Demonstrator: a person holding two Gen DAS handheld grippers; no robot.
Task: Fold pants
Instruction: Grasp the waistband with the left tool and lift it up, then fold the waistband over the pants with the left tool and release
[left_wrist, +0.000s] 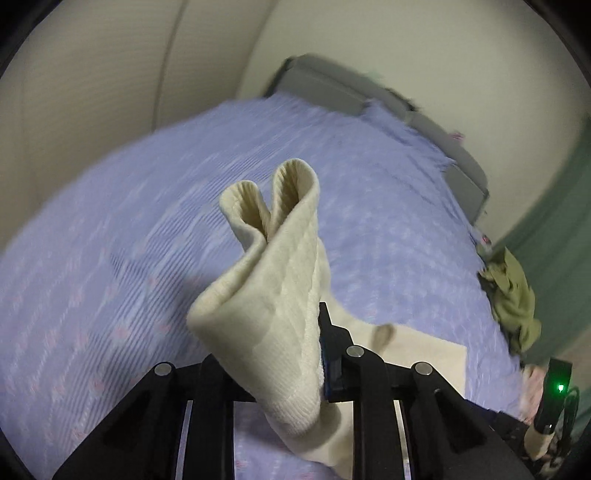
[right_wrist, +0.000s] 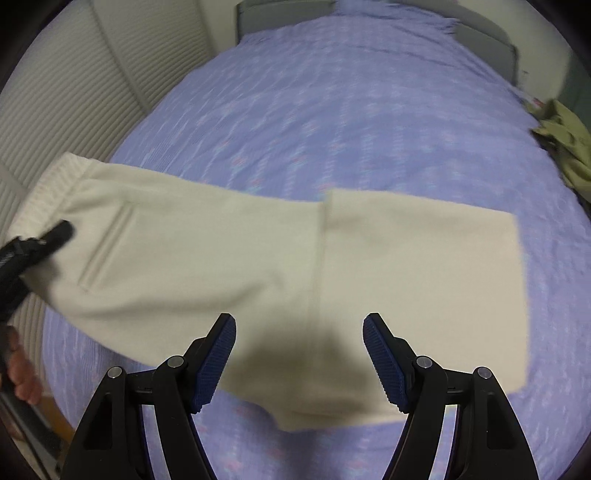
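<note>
Left tongs lift the waistband; right tongs wait, released

The left tongs (left_wrist: 295, 350) are clenched on the ribbed waistband of the cream pants (right_wrist: 295, 266), raised at the left over the bed (right_wrist: 332, 110); their long axis runs left-right, legs flat just beyond the empty right tongs (right_wrist: 299, 354).
</note>
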